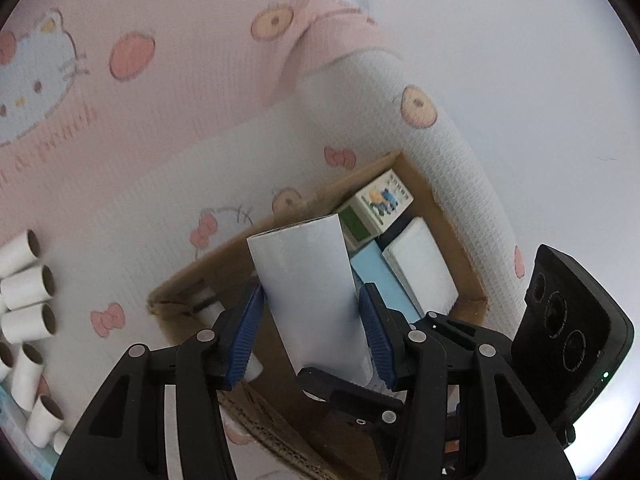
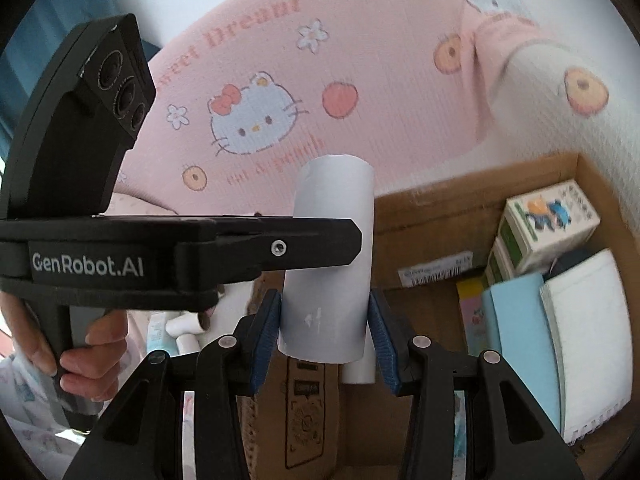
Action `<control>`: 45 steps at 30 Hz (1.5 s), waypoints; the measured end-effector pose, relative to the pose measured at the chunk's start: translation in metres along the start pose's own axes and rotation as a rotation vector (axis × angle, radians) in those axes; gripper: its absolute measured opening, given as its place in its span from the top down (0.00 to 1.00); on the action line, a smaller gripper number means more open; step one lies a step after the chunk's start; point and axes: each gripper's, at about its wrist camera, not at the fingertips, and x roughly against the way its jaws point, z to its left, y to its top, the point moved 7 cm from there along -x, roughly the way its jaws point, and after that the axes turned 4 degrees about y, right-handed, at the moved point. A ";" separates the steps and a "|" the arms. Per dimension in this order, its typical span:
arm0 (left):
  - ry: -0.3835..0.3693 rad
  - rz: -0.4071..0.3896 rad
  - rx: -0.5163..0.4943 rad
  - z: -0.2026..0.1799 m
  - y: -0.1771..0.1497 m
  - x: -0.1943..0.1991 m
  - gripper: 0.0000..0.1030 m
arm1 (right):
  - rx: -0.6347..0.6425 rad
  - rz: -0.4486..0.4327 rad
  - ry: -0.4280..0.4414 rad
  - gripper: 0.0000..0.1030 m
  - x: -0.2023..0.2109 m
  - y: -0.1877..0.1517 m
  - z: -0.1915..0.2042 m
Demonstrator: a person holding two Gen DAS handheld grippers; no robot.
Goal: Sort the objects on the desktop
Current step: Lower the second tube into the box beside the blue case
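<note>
One wide white paper tube (image 1: pixel 304 272) is held by both grippers above an open cardboard box (image 1: pixel 436 196). My left gripper (image 1: pixel 312 300) is shut on its middle, blue pads pressing both sides. My right gripper (image 2: pixel 324 316) is shut on the lower part of the tube (image 2: pixel 332 188), across the other axis. In the right wrist view the left gripper's near finger (image 2: pixel 280 248) crosses in front of the tube; its far finger is hidden. The right gripper's black housing (image 1: pixel 568 332) shows at the right of the left wrist view.
The box (image 2: pixel 440 216) holds green-and-white cartons (image 2: pixel 548 224), a light blue book (image 2: pixel 520 344), a white notebook (image 2: pixel 588 332) and small tubes (image 2: pixel 360 372). Several small white tubes (image 1: pixel 28 288) lie on the pink cartoon-print sheet (image 1: pixel 160 92) at left. A hand (image 2: pixel 92 344) grips the left gripper's handle.
</note>
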 end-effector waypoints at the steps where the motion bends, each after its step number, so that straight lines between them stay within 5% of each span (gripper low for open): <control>1: 0.000 0.022 0.000 -0.001 0.000 -0.005 0.48 | -0.017 0.015 0.011 0.60 0.002 -0.004 -0.003; 10: 0.023 0.182 0.010 -0.005 -0.009 -0.046 0.48 | -0.146 0.157 0.062 0.60 -0.012 -0.021 -0.030; 16: 0.088 0.207 -0.046 -0.018 -0.016 -0.062 0.49 | -0.158 0.210 0.015 0.60 -0.019 -0.031 -0.036; 23: 0.083 0.296 0.039 -0.014 -0.032 -0.083 0.49 | -0.161 0.263 0.003 0.60 -0.023 -0.048 -0.039; 37: 0.166 0.287 0.055 -0.015 -0.040 -0.101 0.50 | -0.244 0.300 0.029 0.60 -0.033 -0.060 -0.047; 45: 0.231 0.364 0.108 -0.002 -0.043 -0.118 0.50 | -0.204 0.292 -0.059 0.60 -0.021 -0.054 -0.047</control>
